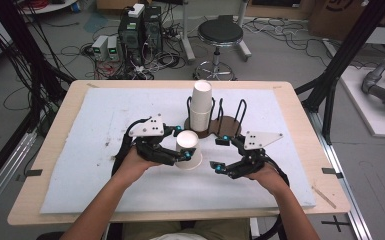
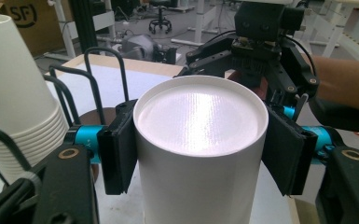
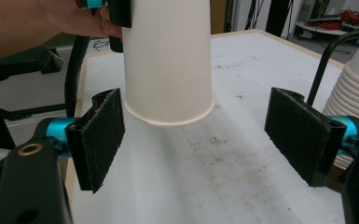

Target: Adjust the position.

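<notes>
Left gripper (image 1: 182, 142) clamps an upside-down paper cup (image 1: 188, 149), held just in front of the cup stack (image 1: 200, 106). Right gripper (image 1: 219, 153) hangs wide open, empty, beside it. Next: a steady handover or set-down.

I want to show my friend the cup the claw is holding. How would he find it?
Look at the white mat on the wooden table. Near its middle a wire rack holds a stack of cups. Just in front of it, the left claw pinches a single white paper cup, upside down. It is the one cup away from the stack.
</notes>
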The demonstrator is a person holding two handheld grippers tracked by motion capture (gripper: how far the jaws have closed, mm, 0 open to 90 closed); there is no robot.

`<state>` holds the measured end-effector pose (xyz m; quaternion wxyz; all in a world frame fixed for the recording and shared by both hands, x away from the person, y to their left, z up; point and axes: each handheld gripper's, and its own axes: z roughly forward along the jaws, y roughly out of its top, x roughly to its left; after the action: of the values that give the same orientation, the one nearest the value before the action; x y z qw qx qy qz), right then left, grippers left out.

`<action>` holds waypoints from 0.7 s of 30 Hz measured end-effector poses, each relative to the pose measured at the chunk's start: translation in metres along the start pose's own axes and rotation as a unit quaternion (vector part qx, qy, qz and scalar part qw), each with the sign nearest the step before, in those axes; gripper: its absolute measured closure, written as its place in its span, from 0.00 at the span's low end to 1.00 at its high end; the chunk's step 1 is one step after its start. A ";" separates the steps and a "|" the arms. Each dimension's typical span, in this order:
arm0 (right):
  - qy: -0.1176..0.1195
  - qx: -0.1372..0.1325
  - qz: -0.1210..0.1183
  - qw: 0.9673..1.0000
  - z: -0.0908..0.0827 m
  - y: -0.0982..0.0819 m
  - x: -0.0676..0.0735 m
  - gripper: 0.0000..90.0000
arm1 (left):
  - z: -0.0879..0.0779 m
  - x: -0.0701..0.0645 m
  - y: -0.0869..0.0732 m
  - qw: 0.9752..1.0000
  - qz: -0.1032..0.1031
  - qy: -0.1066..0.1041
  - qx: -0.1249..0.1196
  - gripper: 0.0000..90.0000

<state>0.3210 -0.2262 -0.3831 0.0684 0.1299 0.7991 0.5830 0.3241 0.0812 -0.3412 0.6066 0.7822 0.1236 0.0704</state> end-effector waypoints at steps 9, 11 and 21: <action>0.018 0.003 0.002 1.000 0.007 0.001 0.003 0.23 | 0.008 -0.003 0.002 1.000 0.009 -0.014 0.009 0.38; 0.021 0.003 0.005 1.000 0.008 0.001 0.003 0.23 | 0.008 -0.003 0.003 1.000 0.009 -0.012 0.006 0.38; 0.026 0.006 0.007 1.000 0.013 0.000 0.004 0.23 | 0.013 -0.001 0.007 1.000 0.011 -0.022 0.002 0.38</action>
<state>0.3208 -0.2136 -0.3868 0.0426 0.1207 0.8031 0.5819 0.3268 0.0674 -0.3377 0.6072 0.7858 0.1015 0.0595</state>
